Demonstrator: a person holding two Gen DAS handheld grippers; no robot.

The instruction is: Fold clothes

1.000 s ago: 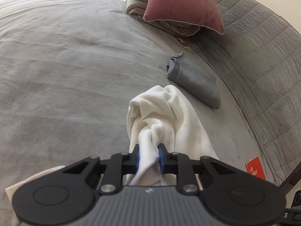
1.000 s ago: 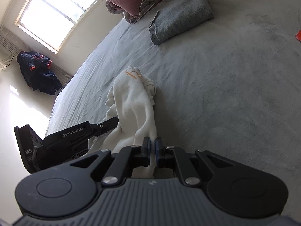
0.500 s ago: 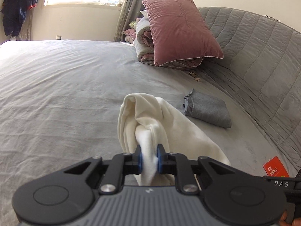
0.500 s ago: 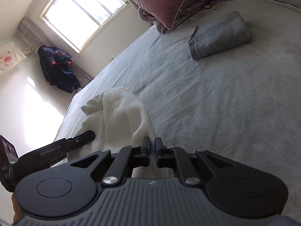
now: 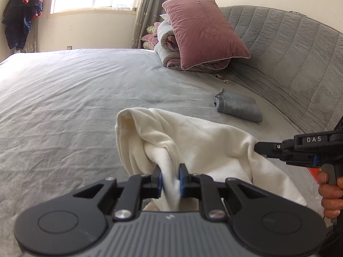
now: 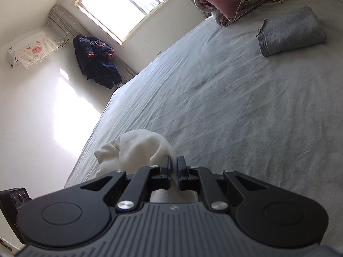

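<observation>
— Where is the white garment [image 5: 193, 141] held?
— It is pinched by both tools, left tool [image 5: 170, 178] and right tool [image 6: 174, 171], above the bed [image 5: 64, 98]; it is stretched sideways between them.

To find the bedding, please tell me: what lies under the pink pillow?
Under the pink pillow lies a rolled grey quilt, resting on the bed. The pillow covers most of the quilt.

Bright window [image 6: 126, 10] glare, perhaps overexposed.
</observation>
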